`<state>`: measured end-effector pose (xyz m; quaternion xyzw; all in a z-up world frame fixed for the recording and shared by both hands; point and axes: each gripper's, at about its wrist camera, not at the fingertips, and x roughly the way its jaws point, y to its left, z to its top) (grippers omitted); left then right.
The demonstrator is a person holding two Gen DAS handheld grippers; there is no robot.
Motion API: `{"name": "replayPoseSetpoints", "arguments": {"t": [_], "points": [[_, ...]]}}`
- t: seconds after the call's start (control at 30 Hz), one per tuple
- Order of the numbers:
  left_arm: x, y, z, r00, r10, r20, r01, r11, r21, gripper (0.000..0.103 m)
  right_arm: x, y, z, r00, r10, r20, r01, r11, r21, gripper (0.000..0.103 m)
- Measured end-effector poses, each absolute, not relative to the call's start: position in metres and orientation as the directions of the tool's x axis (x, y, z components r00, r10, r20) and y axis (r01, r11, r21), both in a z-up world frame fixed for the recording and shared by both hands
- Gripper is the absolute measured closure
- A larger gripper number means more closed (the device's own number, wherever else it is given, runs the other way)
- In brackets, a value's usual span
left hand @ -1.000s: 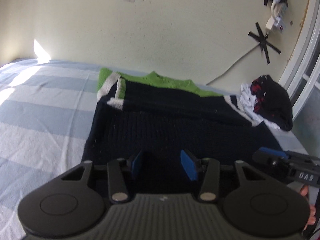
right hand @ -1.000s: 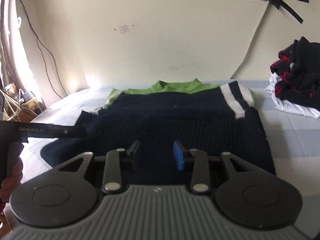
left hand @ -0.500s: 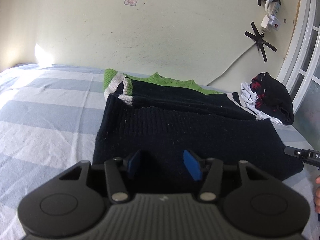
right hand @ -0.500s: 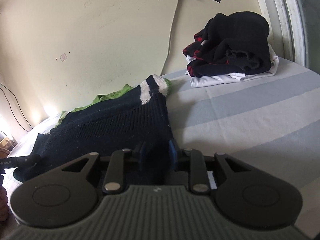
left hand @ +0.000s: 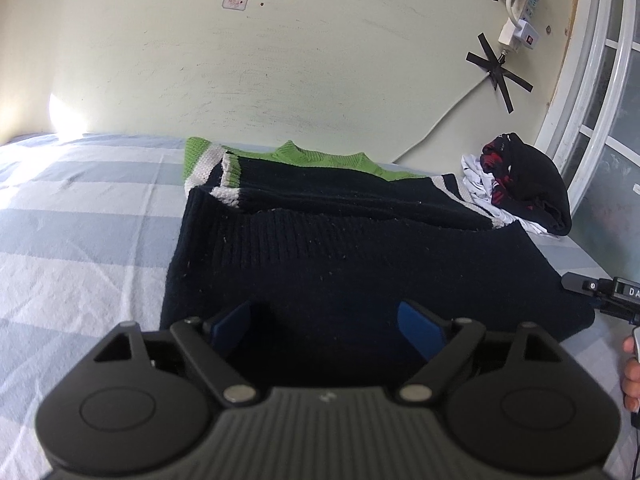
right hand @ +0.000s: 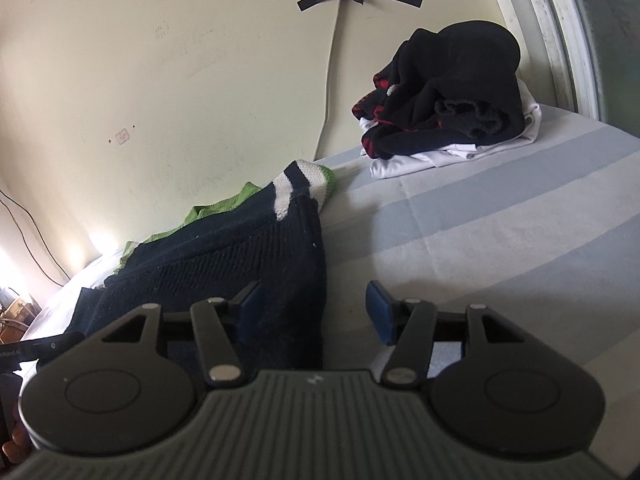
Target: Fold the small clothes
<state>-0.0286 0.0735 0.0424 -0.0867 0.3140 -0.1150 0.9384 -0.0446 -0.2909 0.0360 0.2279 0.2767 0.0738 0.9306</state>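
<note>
A dark navy knit sweater (left hand: 340, 248) with a green collar and white cuff stripes lies flat on the striped bed, its sleeves folded across the chest. My left gripper (left hand: 326, 324) is open with its blue pads over the sweater's near hem. My right gripper (right hand: 312, 314) is open at the sweater's (right hand: 224, 256) right edge, with the hem corner lying between its pads. The right gripper's tip shows at the right edge of the left wrist view (left hand: 600, 292).
A pile of black, red and white clothes (right hand: 444, 100) sits at the bed's far right corner by the window frame (left hand: 588, 92). The blue and white striped sheet (right hand: 480, 232) stretches around the sweater. A cable and power strip (left hand: 520, 12) are taped to the wall.
My right gripper swung to the sweater's right edge, closed on the hem half a second ago, and now stands open. My left gripper's jaws have opened wider over the near hem.
</note>
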Motion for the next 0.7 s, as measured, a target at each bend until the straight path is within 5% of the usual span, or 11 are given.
{"name": "replayPoseSetpoints", "arguments": {"t": [0.7], "points": [[-0.0289, 0.0764, 0.0428, 0.773, -0.287, -0.566, 0.172, 0.953, -0.249, 0.004, -0.0427, -0.2876, 0.0356, 0.83, 0.271, -0.488, -0.022, 0.889, 0.457, 0.035]]}}
